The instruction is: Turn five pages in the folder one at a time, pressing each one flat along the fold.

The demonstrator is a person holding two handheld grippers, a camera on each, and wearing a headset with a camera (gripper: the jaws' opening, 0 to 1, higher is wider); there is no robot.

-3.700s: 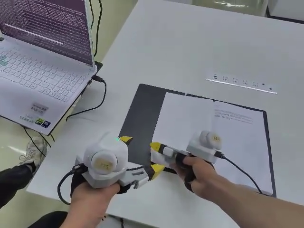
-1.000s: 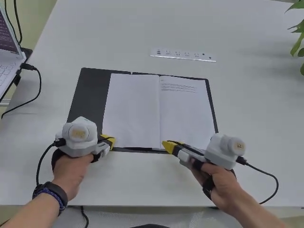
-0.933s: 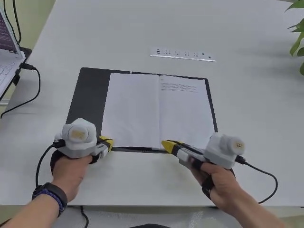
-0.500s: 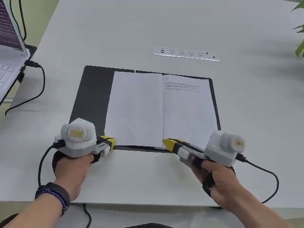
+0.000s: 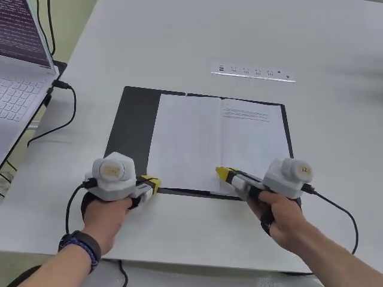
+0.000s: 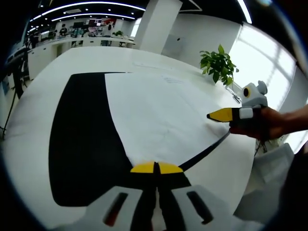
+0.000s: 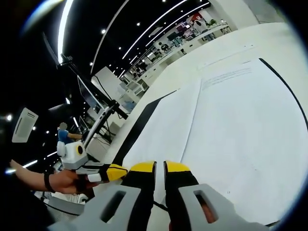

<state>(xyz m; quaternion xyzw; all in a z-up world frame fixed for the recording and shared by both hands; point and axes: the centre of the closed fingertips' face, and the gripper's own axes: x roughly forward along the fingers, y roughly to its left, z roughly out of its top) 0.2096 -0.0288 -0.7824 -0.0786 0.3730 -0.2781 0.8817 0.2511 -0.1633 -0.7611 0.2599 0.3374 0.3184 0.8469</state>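
Observation:
The black folder (image 5: 134,131) lies open on the white table. A blank white page (image 5: 185,140) lies flat left of the fold, and a page with a few printed lines (image 5: 254,137) lies right of it. My left gripper (image 5: 151,183) is shut and empty at the folder's front edge, just off the left page's corner; its tips (image 6: 156,168) rest over the black cover (image 6: 82,144). My right gripper (image 5: 222,174) is shut, its tips (image 7: 159,168) over the pages' bottom edge by the fold. Each gripper appears in the other's view: the right (image 6: 224,114), the left (image 7: 113,172).
An open laptop (image 5: 18,72) stands at the far left with a black cable (image 5: 60,119) trailing toward the folder. A flush power strip (image 5: 254,72) is set in the table behind the folder. A potted plant (image 6: 219,67) stands at the table's far end.
The head camera has shifted, sliding the scene right. Both grippers stay at the folder's front edge; the right tips have crept slightly onto the page. The pages lie as before.

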